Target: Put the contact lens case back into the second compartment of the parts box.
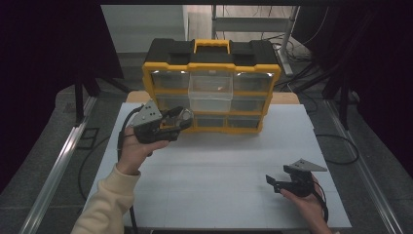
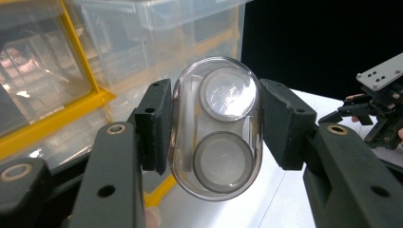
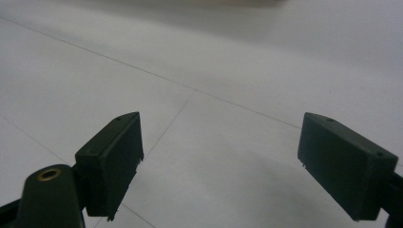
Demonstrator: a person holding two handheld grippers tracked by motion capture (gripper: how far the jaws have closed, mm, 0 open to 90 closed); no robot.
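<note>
Two tongs up | left tongs point(image 2: 215, 126) pinch clear capsule point(image 2: 216, 124) by organizer point(image 1: 211, 92), drawer point(image 1: 210, 91) pulled out | right tongs point(image 3: 221, 164) gaping, empty over worktop point(image 1: 219, 161) | next: probably drop it in the drawer

Nothing legible is showing up anywhere at this moment: no words, brand names, numbers or signs are reading out on any surface.
</note>
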